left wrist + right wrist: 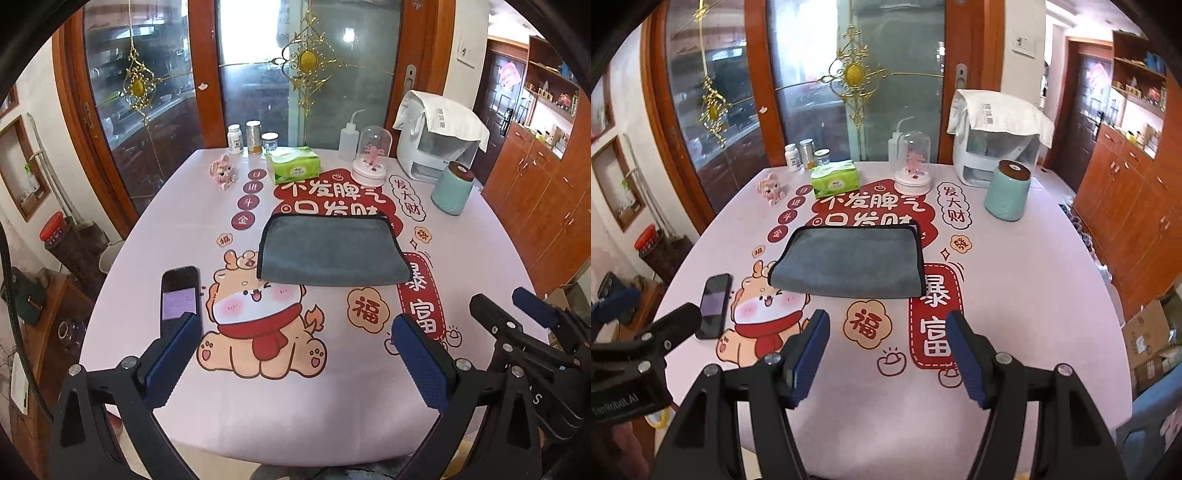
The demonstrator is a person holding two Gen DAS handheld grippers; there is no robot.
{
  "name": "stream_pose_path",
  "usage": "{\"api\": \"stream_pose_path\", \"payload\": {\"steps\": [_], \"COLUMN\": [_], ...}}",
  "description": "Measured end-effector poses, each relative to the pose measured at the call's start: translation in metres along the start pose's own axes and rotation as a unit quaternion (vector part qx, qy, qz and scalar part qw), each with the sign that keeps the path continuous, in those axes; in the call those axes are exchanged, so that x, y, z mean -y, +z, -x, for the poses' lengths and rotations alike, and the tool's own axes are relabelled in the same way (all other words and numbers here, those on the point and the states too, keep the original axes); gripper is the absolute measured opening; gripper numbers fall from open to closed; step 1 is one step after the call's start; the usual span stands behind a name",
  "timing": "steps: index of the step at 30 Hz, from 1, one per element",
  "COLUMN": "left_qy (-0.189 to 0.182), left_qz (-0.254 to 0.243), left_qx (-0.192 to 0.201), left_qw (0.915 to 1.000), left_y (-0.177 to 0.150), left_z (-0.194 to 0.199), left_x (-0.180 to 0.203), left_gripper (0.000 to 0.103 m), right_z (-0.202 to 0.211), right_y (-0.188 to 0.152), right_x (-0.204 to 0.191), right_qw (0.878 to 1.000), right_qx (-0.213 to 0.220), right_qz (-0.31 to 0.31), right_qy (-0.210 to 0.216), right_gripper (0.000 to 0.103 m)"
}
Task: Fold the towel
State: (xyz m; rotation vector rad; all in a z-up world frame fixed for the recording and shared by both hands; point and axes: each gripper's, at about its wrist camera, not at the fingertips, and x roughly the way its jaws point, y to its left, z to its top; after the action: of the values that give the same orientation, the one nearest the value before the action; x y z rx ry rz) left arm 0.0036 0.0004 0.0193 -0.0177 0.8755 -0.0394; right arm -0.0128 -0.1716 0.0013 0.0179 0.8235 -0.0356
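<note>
A grey towel (332, 251) with dark piping lies flat on the middle of the table, folded over into a rectangle; it also shows in the right wrist view (851, 260). My left gripper (295, 321) is open and empty, held above the table's near part, short of the towel. My right gripper (888, 317) is open and empty, also near the front edge, just short of the towel's near edge. The right gripper shows at the right of the left wrist view (517, 302), and the left gripper shows at the left of the right wrist view (646, 310).
A black phone (180, 295) lies at the left of the printed tablecloth (461, 266). At the back stand a tissue pack (293, 165), several jars (253, 137), a pink toy (222, 171), a glass dome (373, 155), a squeeze bottle (349, 138), a teal canister (452, 188) and a white appliance (436, 144).
</note>
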Motion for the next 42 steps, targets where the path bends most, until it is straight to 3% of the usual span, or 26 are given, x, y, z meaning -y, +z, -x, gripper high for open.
{"api": "stream_pose_path", "payload": {"steps": [25,42], "left_qy": [-0.008,-0.008], "left_qz": [-0.008,-0.017], "left_qx": [-0.004,0.004], "left_qw": [0.9999,0.9998], "left_y": [-0.012,-0.018], "left_z": [0.005,0.014], "left_x": [-0.011,0.000], "left_gripper": [0.103,0.103], "right_z": [0.010,0.020], "right_y": [-0.022,-0.028], "right_x": [-0.025,-0.020], "right_qw": [0.999,0.999], "right_qx": [-0.032,-0.021], "right_qz": [-0.005,-0.014], "right_qy": [-0.024,-0.025], "right_gripper": [0.066,0.066]}}
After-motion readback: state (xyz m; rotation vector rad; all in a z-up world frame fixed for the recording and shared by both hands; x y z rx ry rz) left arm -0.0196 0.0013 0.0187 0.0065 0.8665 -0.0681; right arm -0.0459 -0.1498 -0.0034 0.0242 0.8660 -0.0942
